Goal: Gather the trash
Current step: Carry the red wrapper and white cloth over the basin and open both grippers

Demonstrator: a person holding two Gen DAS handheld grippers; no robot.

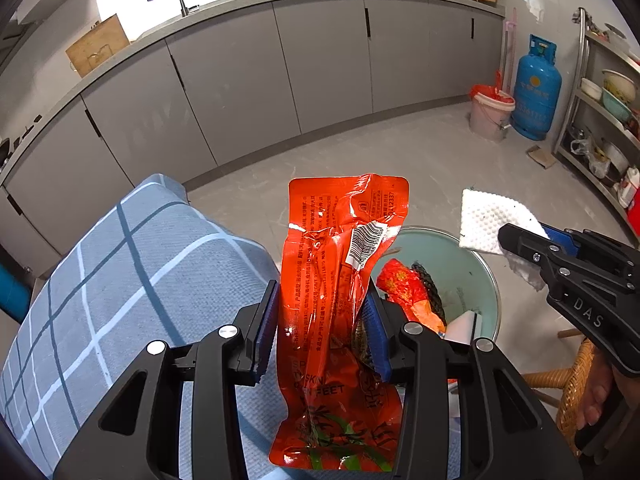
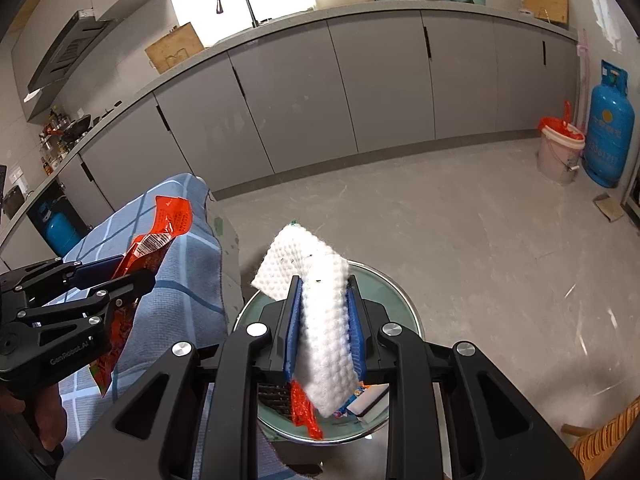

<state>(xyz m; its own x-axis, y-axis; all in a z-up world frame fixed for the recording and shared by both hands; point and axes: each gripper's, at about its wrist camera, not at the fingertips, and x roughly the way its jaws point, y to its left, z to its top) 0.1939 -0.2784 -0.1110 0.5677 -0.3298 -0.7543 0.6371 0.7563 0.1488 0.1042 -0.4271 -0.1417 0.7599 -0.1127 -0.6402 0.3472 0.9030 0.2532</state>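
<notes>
My left gripper (image 1: 320, 332) is shut on a tall orange-red snack wrapper (image 1: 320, 248), which stands upright between the blue pads. It hangs beside a pale green trash bin (image 1: 468, 264) that holds a red wrapper (image 1: 404, 284) and other scraps. My right gripper (image 2: 324, 312) is shut on a white dimpled paper towel (image 2: 304, 248), directly over the bin's metal rim (image 2: 404, 296). In the left wrist view the right gripper (image 1: 516, 240) and its paper towel (image 1: 488, 216) are above the bin's far right side. The right wrist view shows the left gripper (image 2: 136, 270) with the snack wrapper (image 2: 168, 216) at the left.
A table with a blue checked cloth (image 1: 120, 280) stands just left of the bin. A wicker chair (image 1: 576, 384) is at the lower right. Grey cabinets (image 1: 320, 68) line the far wall. A pink bucket (image 1: 488, 116), a blue gas cylinder (image 1: 536, 88) and a metal shelf (image 1: 600, 120) stand at the right.
</notes>
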